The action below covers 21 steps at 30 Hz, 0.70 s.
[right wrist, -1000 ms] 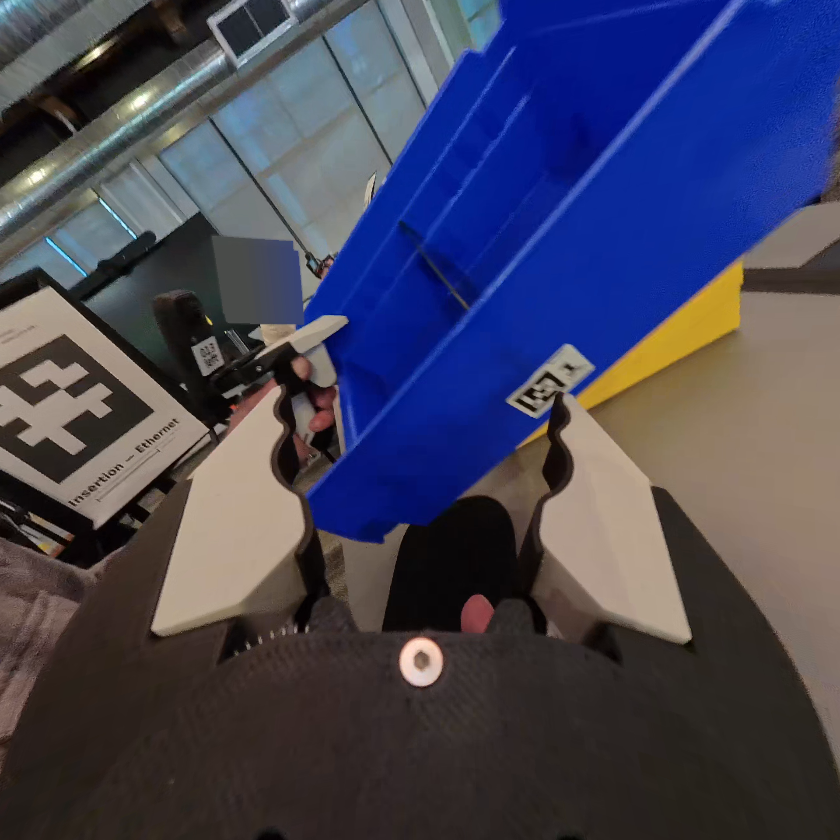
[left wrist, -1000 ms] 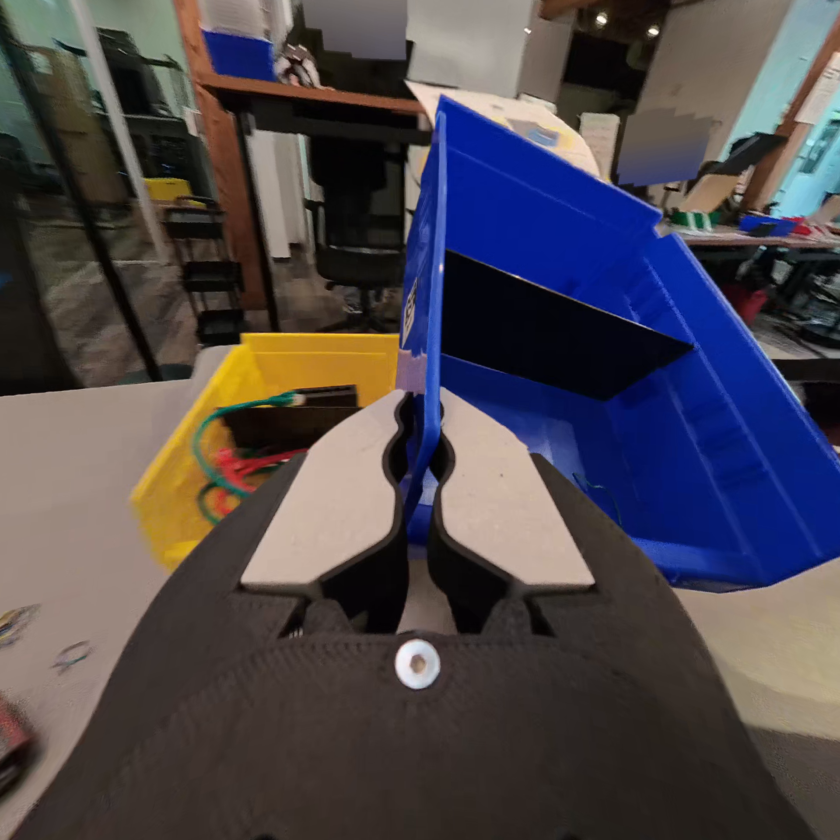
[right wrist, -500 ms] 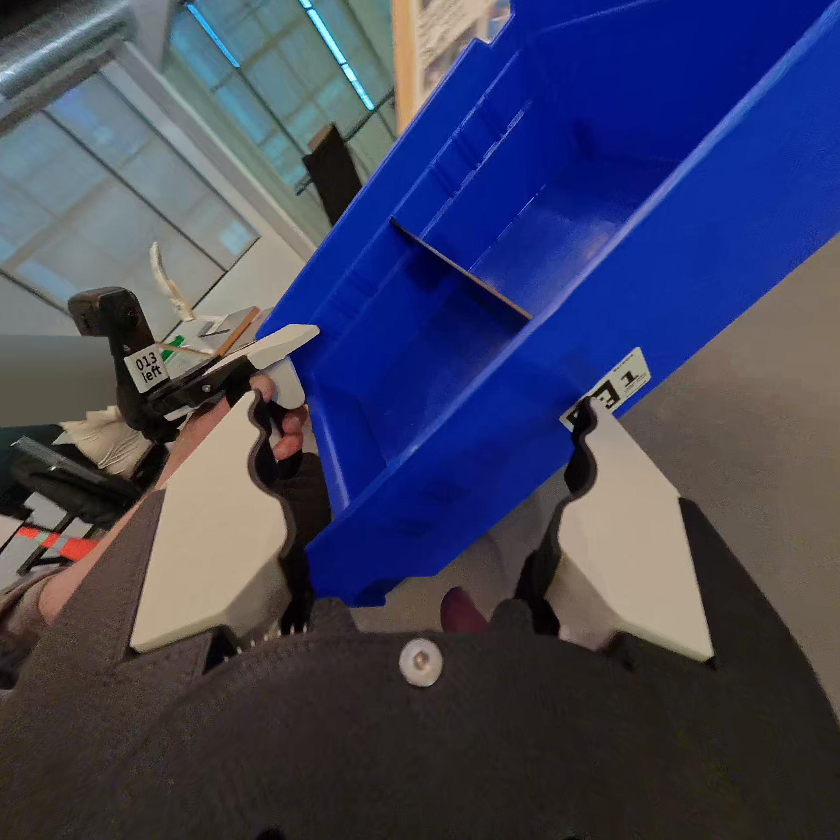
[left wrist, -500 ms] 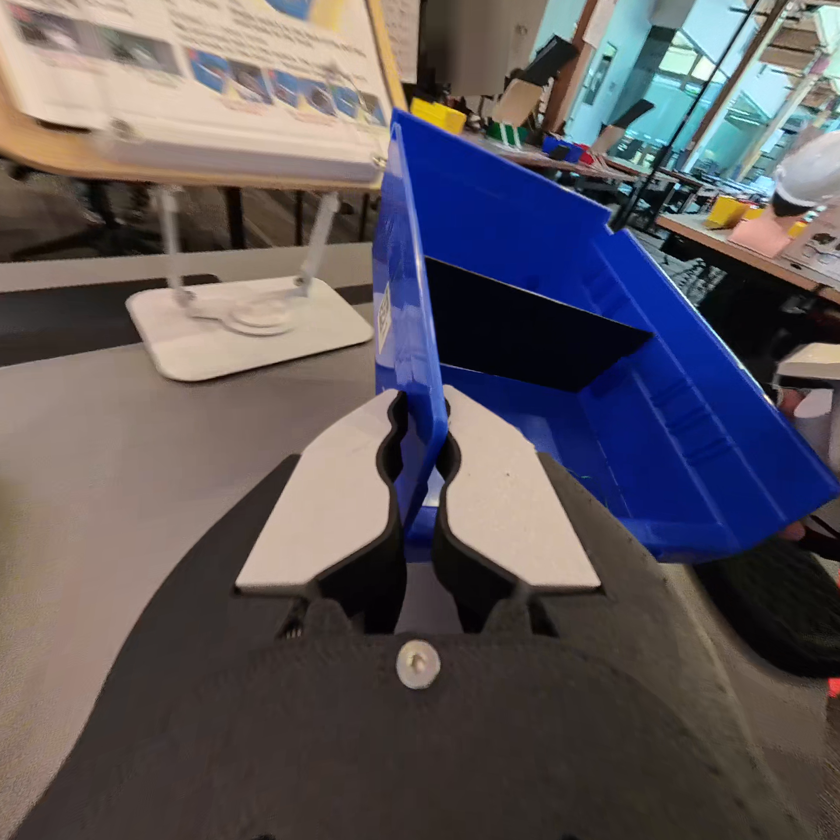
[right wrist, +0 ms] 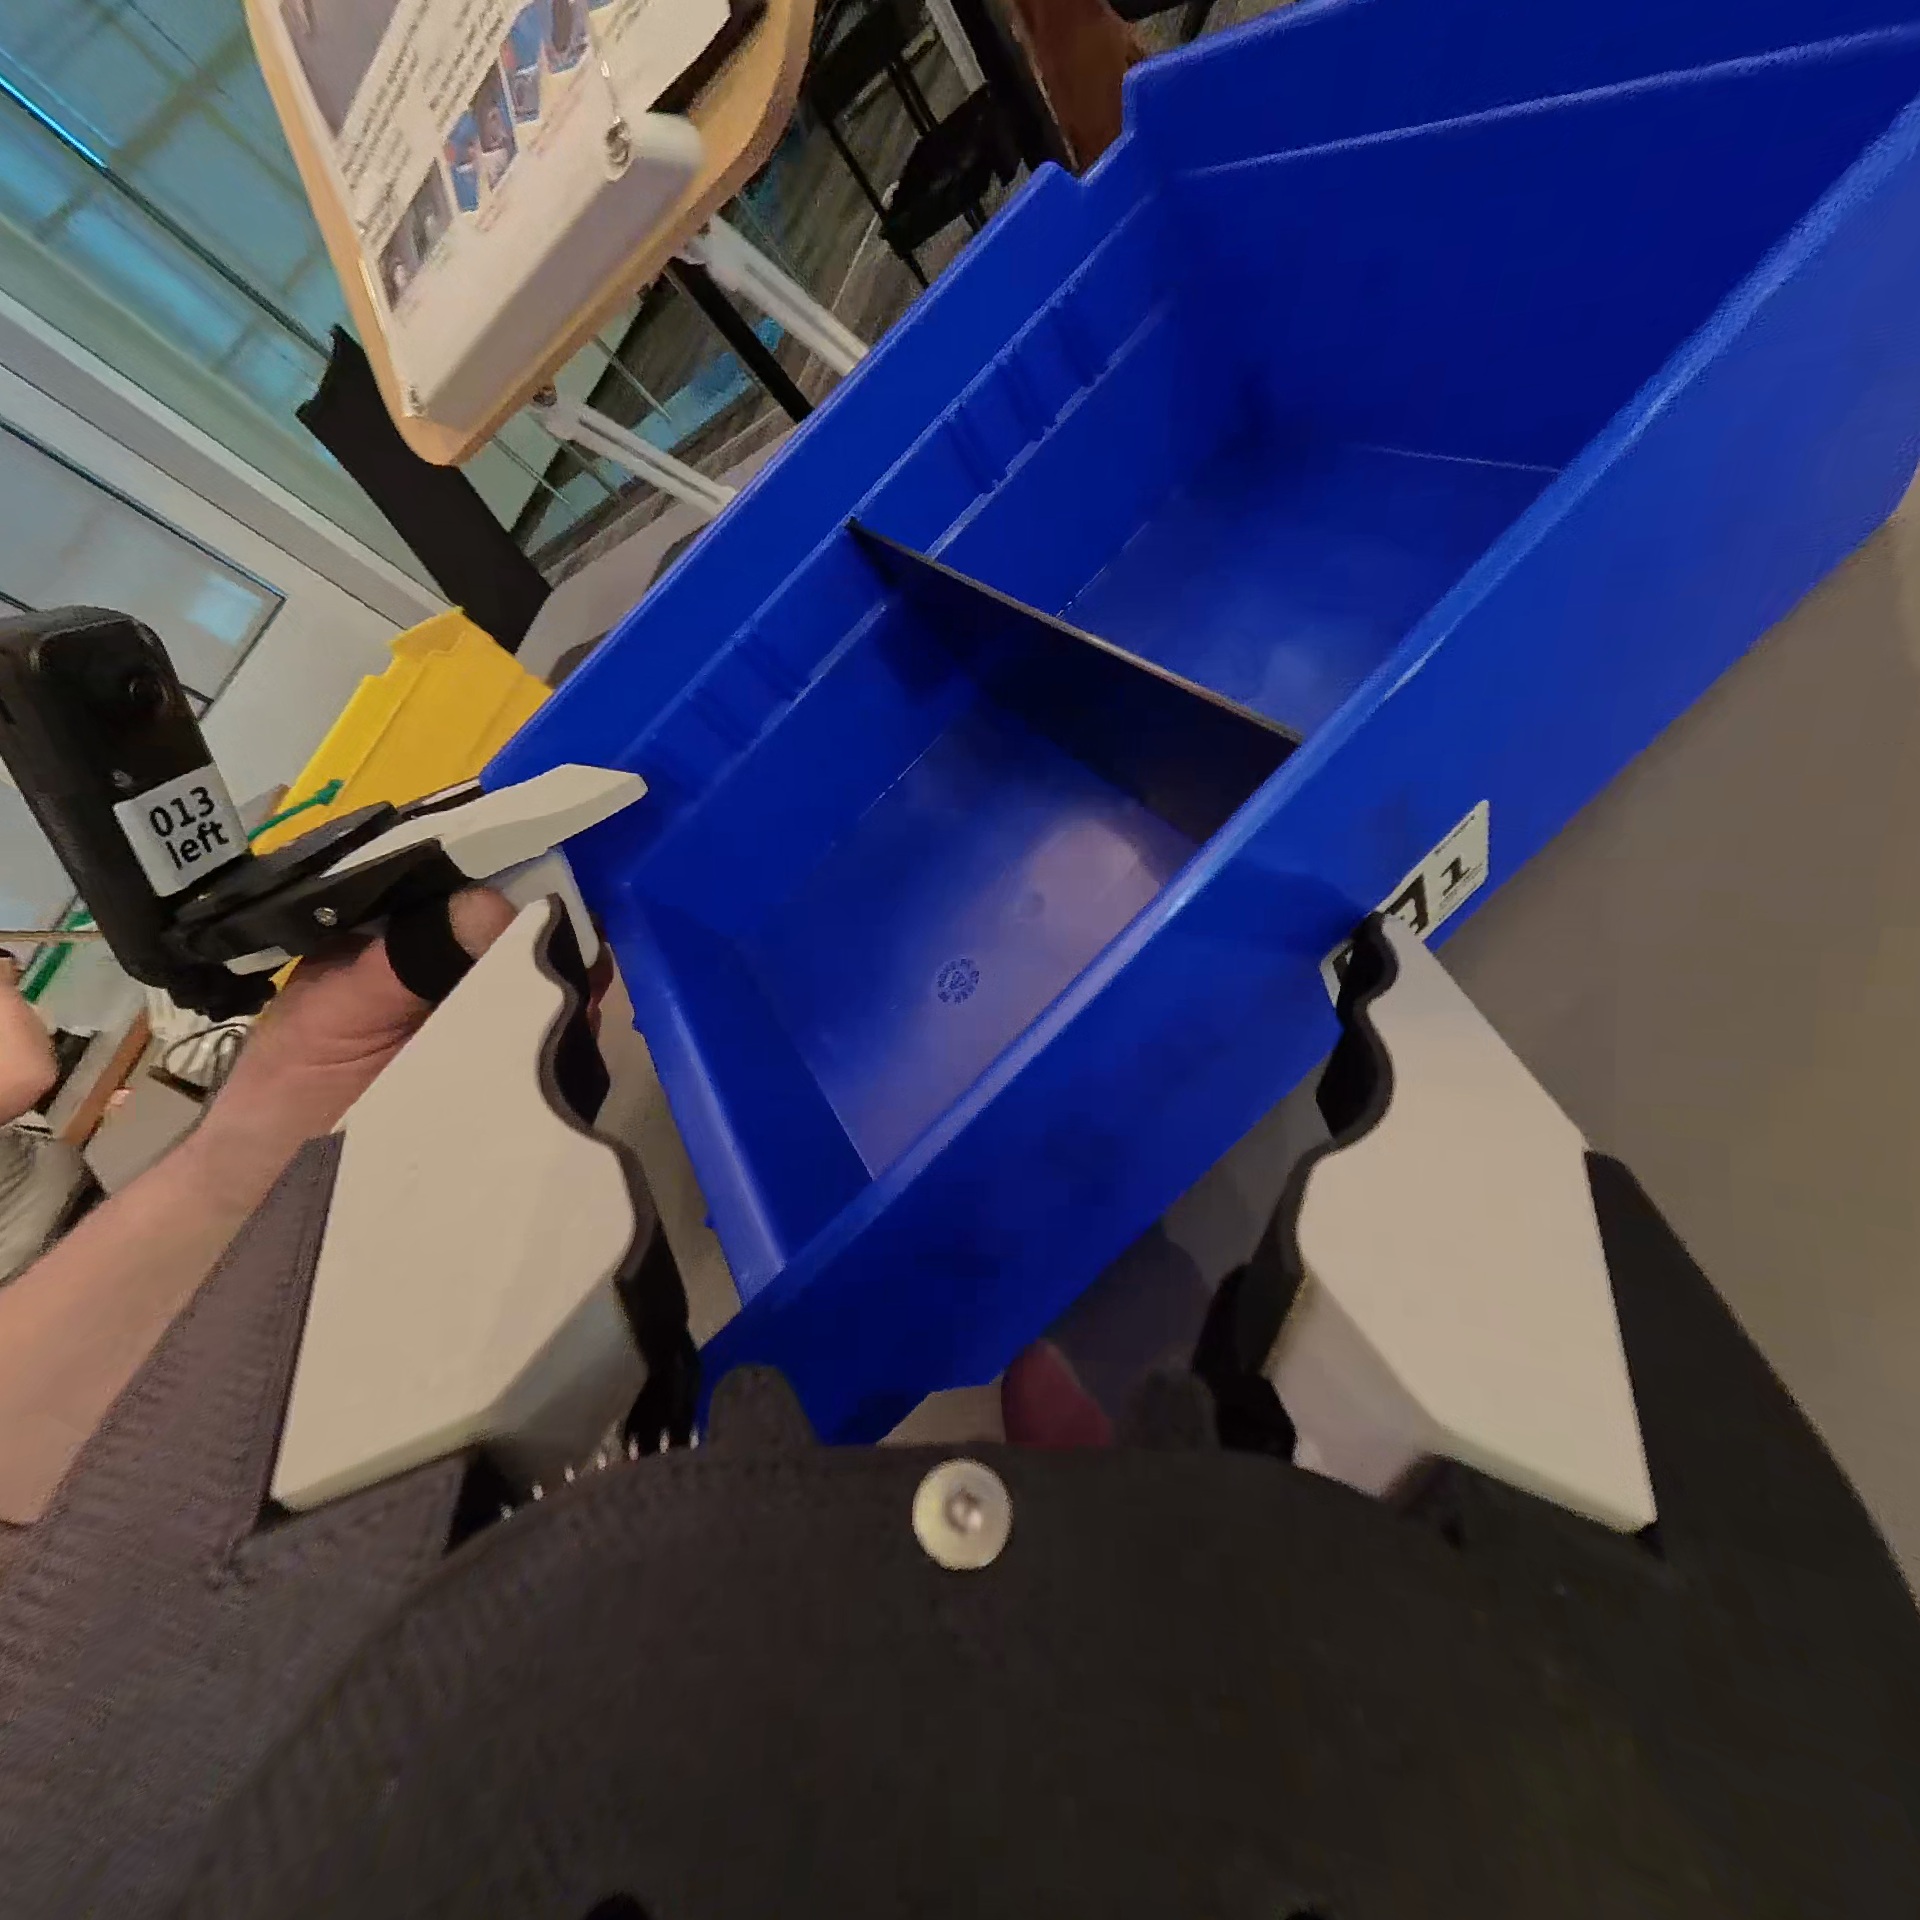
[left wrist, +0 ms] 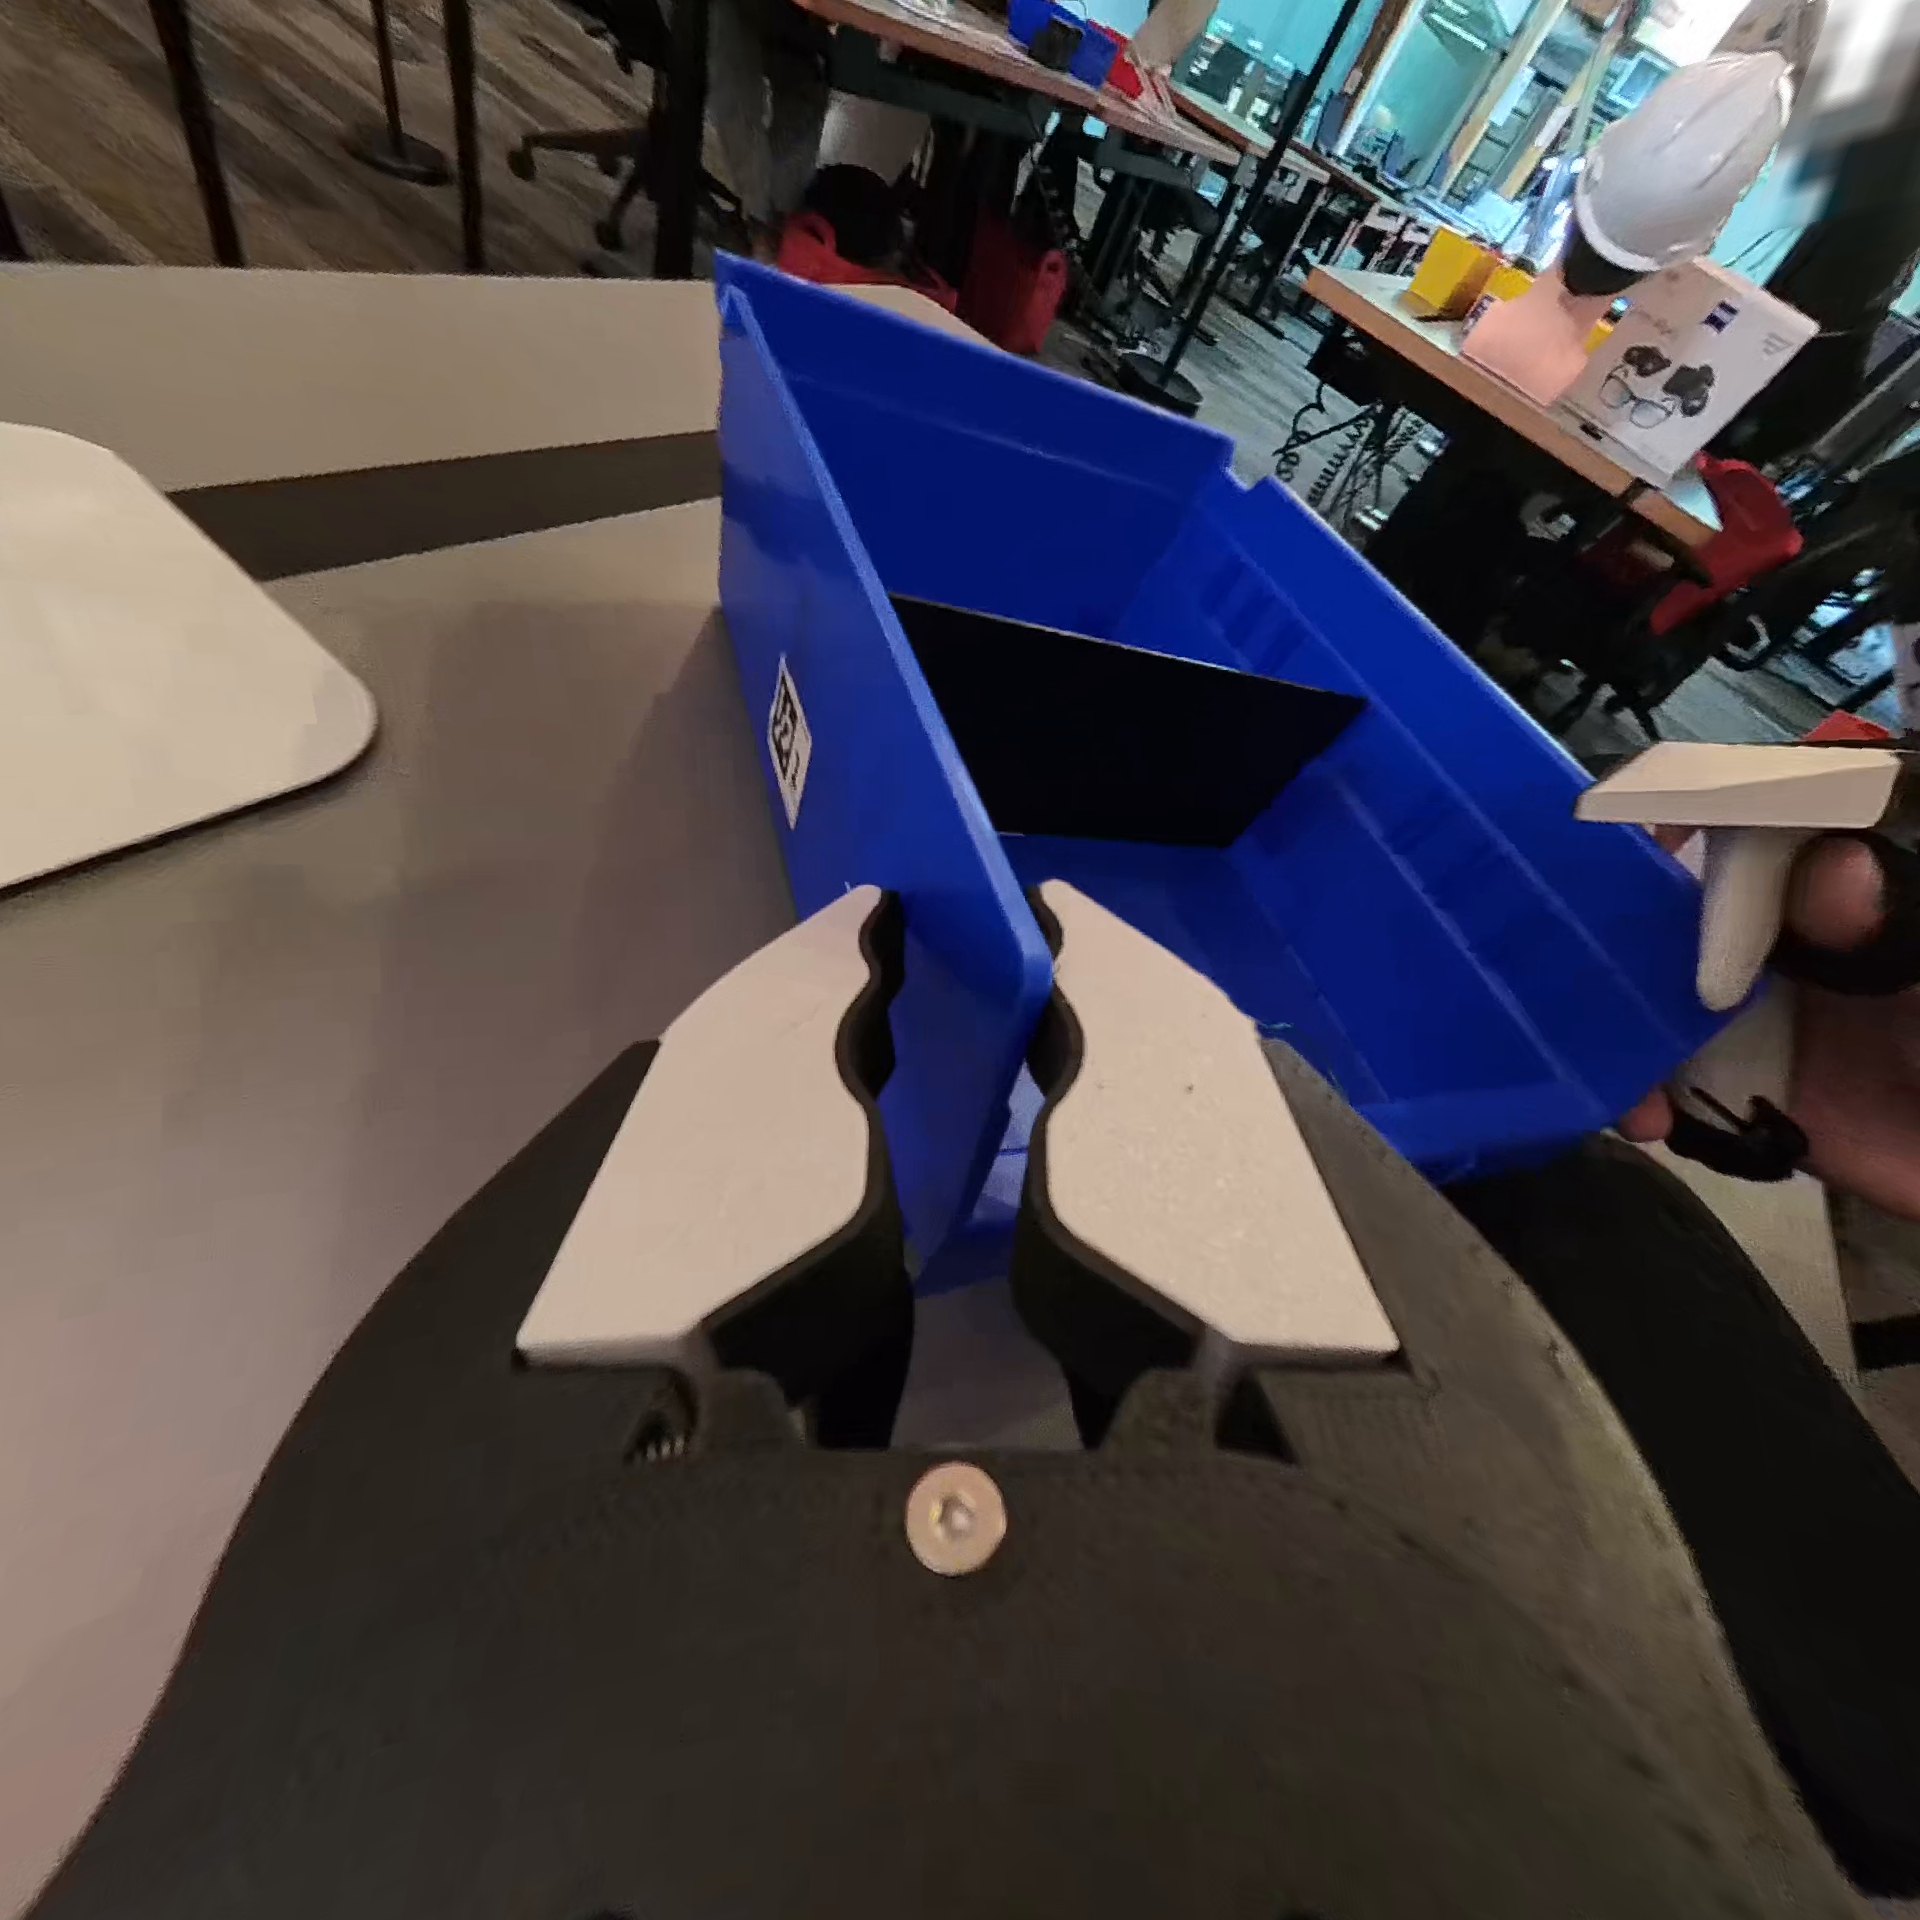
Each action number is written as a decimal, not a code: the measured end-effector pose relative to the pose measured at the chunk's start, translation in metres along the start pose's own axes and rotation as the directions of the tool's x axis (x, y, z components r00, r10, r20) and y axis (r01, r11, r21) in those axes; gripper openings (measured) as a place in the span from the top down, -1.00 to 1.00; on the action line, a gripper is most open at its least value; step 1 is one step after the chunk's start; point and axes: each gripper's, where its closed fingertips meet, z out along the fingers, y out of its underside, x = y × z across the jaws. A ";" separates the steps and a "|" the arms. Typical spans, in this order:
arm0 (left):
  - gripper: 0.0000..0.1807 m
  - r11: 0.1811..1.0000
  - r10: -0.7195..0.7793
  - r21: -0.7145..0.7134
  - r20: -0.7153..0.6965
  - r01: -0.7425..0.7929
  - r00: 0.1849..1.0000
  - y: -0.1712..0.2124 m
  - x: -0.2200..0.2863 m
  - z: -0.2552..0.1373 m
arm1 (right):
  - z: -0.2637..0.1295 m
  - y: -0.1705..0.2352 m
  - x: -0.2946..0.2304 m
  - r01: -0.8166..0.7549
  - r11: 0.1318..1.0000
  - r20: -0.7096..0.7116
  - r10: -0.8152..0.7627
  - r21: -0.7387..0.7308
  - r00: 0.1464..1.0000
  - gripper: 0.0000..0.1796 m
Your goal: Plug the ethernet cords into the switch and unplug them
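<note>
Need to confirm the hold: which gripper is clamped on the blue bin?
The left gripper: its fingers pinch the bin's side wall. The right gripper is wide open, merely straddling the bin's near end.

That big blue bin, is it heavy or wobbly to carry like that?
Probably light: the blue bin looks empty on both sides of its black divider. It seems stiff, since its thin wall isn't bending in the left gripper. Held by one wall, it may tilt or swing.

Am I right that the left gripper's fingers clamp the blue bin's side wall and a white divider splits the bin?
Not quite: the divider is black, not white, as the left wrist view shows. The rest holds: the left gripper has its fingers clamped on the blue bin's side wall.
</note>
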 end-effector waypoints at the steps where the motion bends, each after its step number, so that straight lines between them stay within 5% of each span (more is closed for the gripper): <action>1: 0.74 1.000 -0.001 0.000 -0.013 0.001 1.000 -0.001 0.002 0.006 | 0.000 -0.004 0.007 0.008 1.000 -0.011 -0.008 -0.001 1.000 -0.54; 8: 0.45 0.997 -0.038 -0.076 -0.125 0.029 0.991 0.005 0.043 0.056 | -0.007 -0.036 0.069 0.058 0.997 -0.095 -0.062 -0.045 0.994 -0.49; 16: -0.06 0.992 -0.111 -0.082 -0.193 0.096 0.975 -0.006 0.096 0.121 | -0.024 -0.081 0.157 0.213 0.969 -0.286 -0.241 -0.124 0.927 -0.10; 21: -0.06 0.980 -0.183 -0.125 -0.248 0.156 0.951 -0.007 0.129 0.151 | -0.040 -0.130 0.200 0.312 0.942 -0.326 -0.334 -0.119 0.884 0.10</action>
